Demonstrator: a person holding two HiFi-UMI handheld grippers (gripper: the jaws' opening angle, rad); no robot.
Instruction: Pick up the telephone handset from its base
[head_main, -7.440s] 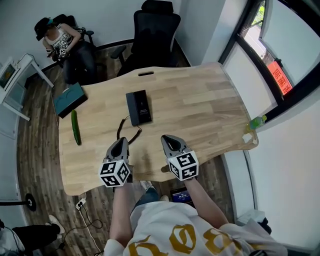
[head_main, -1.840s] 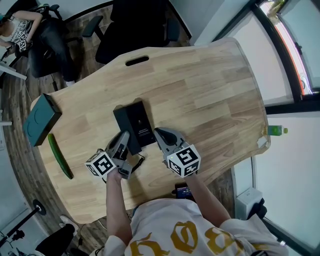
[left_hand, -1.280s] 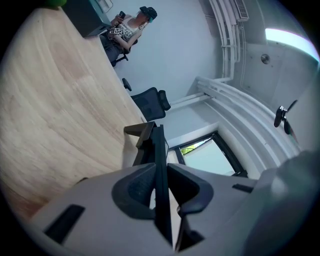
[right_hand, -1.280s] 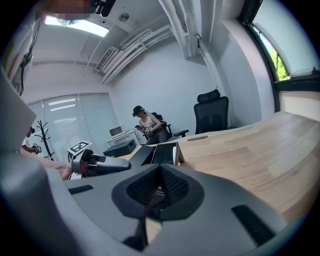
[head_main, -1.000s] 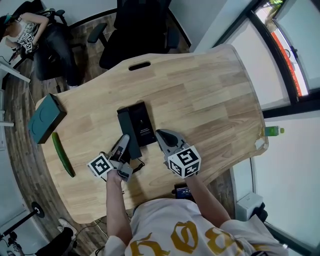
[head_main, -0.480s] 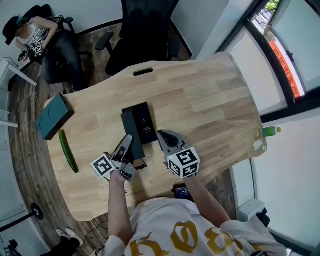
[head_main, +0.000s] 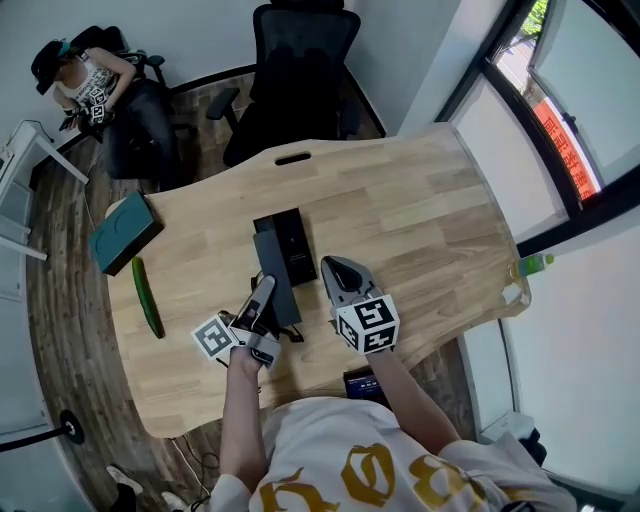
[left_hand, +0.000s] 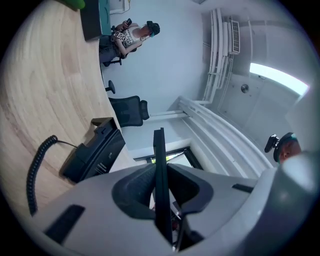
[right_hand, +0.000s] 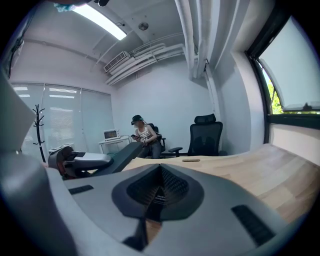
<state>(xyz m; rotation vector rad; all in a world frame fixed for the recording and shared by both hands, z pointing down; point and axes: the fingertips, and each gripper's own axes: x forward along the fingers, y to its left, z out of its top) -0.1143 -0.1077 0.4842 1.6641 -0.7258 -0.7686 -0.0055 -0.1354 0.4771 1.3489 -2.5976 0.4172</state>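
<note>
Left gripper (head_main: 260, 295) clamps the black handset (left_hand: 159, 150), lifted higher off its base (head_main: 295, 240) than a second ago; the coiled cord (left_hand: 35, 172) trails on the pale wood counter (head_main: 420, 220). Right gripper (head_main: 338, 272), jaws together and empty, hovers beside the base. Past the far edge: office chair (head_main: 300, 60), seated person (head_main: 90, 80)

Daylight from the window (head_main: 560, 130) beyond the desk's right edge lights the head view brightly and evenly, leaving the wooden desk (head_main: 420, 220) with only faint shadows. In both gripper views ceiling strip lights (right_hand: 102, 22) glare and the scene bends strongly toward black round borders. The grey bodies of the left gripper (left_hand: 159, 172) and right gripper (right_hand: 160, 175) loom soft, out of focus.
</note>
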